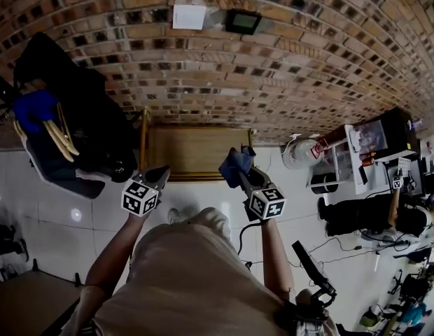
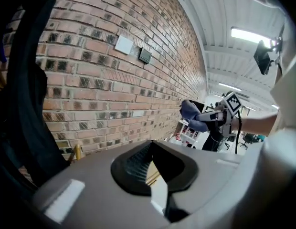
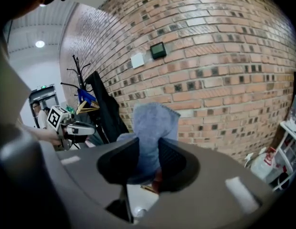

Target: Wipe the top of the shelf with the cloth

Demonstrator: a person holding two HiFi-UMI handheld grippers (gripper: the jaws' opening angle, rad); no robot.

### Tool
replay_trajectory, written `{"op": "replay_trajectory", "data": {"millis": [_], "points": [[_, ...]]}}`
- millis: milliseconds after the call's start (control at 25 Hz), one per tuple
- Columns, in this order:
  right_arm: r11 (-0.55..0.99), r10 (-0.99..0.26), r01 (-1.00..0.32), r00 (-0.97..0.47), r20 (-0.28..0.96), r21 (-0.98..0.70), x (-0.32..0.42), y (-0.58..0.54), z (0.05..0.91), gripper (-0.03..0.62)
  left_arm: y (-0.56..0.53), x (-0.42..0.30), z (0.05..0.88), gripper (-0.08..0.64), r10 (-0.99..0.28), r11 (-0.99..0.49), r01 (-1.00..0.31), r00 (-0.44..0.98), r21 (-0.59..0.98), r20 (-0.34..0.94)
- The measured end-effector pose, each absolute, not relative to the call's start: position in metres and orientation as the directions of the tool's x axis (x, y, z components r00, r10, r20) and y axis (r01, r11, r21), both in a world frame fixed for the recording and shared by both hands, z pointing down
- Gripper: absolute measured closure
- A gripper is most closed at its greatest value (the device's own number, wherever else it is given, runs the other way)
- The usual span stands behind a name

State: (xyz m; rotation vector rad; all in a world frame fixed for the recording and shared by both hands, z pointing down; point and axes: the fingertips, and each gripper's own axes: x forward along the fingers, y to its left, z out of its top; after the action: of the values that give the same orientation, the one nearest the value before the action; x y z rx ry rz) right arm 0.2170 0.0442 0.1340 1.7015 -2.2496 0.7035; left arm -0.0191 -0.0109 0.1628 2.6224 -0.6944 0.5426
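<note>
The shelf point(image 1: 192, 149) is a low wooden unit with a brass frame, set against the brick wall; its top is bare. My right gripper point(image 1: 239, 170) hovers over the shelf's front right corner, shut on a blue cloth point(image 1: 236, 161). In the right gripper view the cloth point(image 3: 153, 120) sticks up between the two pads of the right gripper point(image 3: 147, 144). My left gripper point(image 1: 158, 175) hangs by the shelf's front left corner, its jaws together and holding nothing. The left gripper view shows the left gripper point(image 2: 151, 144) tips meeting, with the right gripper point(image 2: 210, 117) and cloth point(image 2: 191, 111) off to the right.
A black coat point(image 1: 77, 114) hangs on a rack left of the shelf, with a blue item and wooden hangers point(image 1: 59, 135). A white jug point(image 1: 299, 151) and a white cart point(image 1: 343, 161) stand to the right. A person point(image 1: 374, 215) sits further right. A white plate point(image 1: 189, 16) and dark panel point(image 1: 243, 22) are on the wall.
</note>
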Motion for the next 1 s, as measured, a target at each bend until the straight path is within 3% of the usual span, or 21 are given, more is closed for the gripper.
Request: {"op": "replay_trajectory", "data": {"millis": [240, 440, 760, 1000], "points": [[0.225, -0.85, -0.949, -0.303, 0.431, -0.222, 0.228, 0.025, 0.129, 0.477, -0.035, 0.01, 0.153, 0.556, -0.389, -0.827, -0.516, 0.812, 0.224, 0.434], [0.273, -0.84, -0.937, -0.343, 0.421, -0.218, 0.236, 0.025, 0.129, 0.477, -0.028, 0.046, 0.167, 0.557, -0.396, -0.786, -0.547, 0.804, 0.288, 0.444], [0.302, -0.789, -0.935, -0.355, 0.502, -0.186, 0.291, 0.023, 0.153, 0.476, -0.022, 0.112, 0.159, 0.556, -0.386, -0.795, -0.536, 0.808, 0.284, 0.445], [0.318, -0.795, -0.933, -0.36, 0.489, -0.17, 0.312, -0.003, 0.152, 0.476, -0.036, 0.123, 0.163, 0.557, -0.392, -0.789, -0.548, 0.796, 0.276, 0.461]]}}
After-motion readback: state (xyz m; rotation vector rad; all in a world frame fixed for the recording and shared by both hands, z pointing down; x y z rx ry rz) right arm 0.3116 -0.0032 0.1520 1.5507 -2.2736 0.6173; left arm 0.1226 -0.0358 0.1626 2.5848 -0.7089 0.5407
